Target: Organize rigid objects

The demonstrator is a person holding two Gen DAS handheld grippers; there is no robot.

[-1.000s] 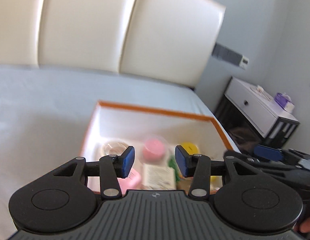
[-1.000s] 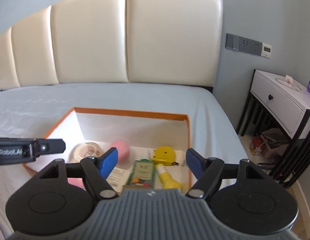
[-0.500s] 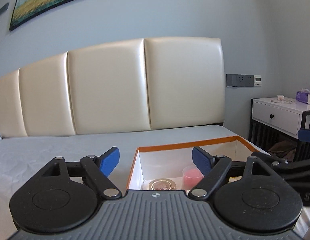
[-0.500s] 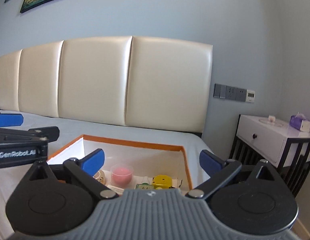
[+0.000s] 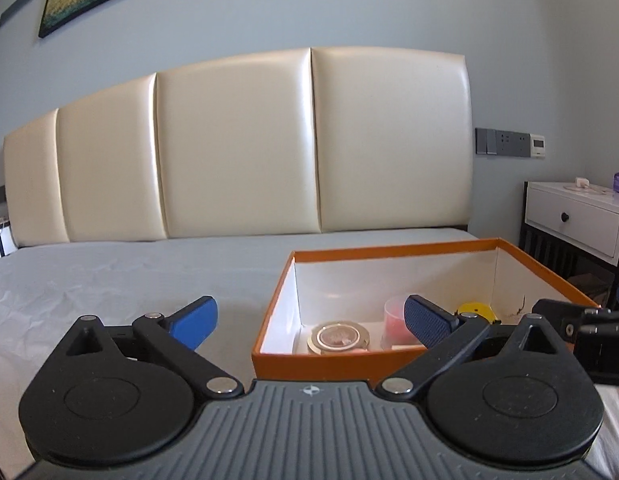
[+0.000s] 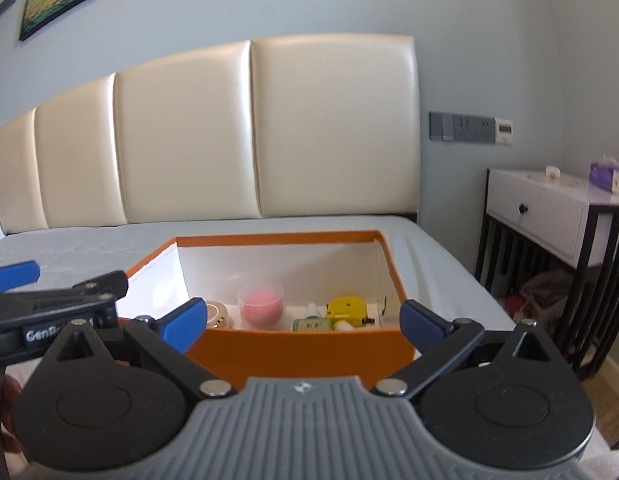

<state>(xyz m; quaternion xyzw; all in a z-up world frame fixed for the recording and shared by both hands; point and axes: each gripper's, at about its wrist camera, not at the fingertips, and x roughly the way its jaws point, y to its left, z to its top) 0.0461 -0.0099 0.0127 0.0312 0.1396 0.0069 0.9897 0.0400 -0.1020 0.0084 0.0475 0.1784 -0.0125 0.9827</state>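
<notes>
An open orange box (image 5: 393, 249) (image 6: 309, 350) with white inner walls sits on the bed. Inside it are a round silver tin (image 5: 338, 337) (image 6: 217, 312), a clear cup with a pink ball (image 5: 394, 318) (image 6: 261, 302), a yellow tape measure (image 5: 475, 309) (image 6: 346, 307) and a small green-labelled bottle (image 6: 312, 322). My left gripper (image 5: 311, 318) is open and empty, held in front of the box's near left corner. My right gripper (image 6: 303, 320) is open and empty, held in front of the box's near wall. The left gripper shows at the left of the right wrist view (image 6: 53, 300).
The bed (image 5: 109, 276) has a grey sheet and a cream padded headboard (image 5: 309, 144). A white nightstand (image 6: 549, 208) on black legs stands to the right of the bed, with a purple tissue box (image 6: 603, 172) on it. The bed's right edge is close to the box.
Both grippers have pulled back and levelled out from above the box to in front of it. The left gripper's jaws have opened wide. The right gripper's jaws have opened wider.
</notes>
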